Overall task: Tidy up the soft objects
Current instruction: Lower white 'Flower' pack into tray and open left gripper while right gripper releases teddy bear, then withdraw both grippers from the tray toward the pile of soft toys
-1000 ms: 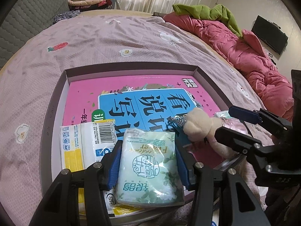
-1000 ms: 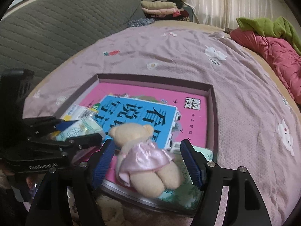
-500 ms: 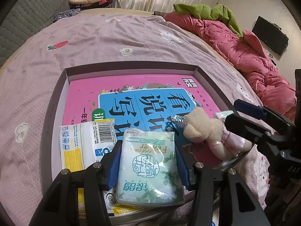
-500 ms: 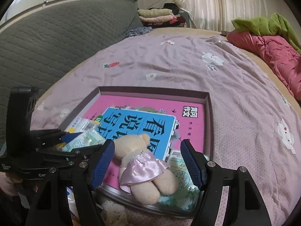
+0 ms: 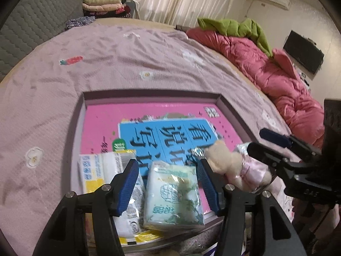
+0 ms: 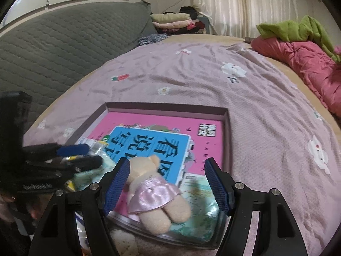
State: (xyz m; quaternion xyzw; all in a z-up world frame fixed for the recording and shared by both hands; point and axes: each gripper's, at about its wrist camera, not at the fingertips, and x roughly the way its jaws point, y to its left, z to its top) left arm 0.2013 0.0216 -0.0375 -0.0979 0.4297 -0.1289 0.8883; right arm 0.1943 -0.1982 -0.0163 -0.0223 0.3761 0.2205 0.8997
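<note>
Left gripper [image 5: 167,183]: jaws spread, not clamping; a pale green tissue pack [image 5: 173,198] lies between the blue pads [image 5: 127,184], with a gap on each side as far as the blur allows. The pack sits at the near edge of the shallow tray [image 5: 79,115], partly on a white and yellow tissue pack [image 5: 100,170] to its left.

Right gripper [image 6: 167,184]: jaws wide apart, holding nothing. Plush bear [image 6: 152,192] in a pink satin dress lies face down between the pads, its head close to the left pad; contact cannot be confirmed. Its legs reach over the tray's near rim. Just right of it, another green tissue pack [image 6: 198,209] fills the near right corner.

Under all of these, a pink and blue book [image 6: 166,132] covers the tray floor.

Beyond: lilac bedsheet [image 6: 191,68], then a red quilt [image 5: 272,70] with a green garment [image 5: 234,26] on top.
</note>
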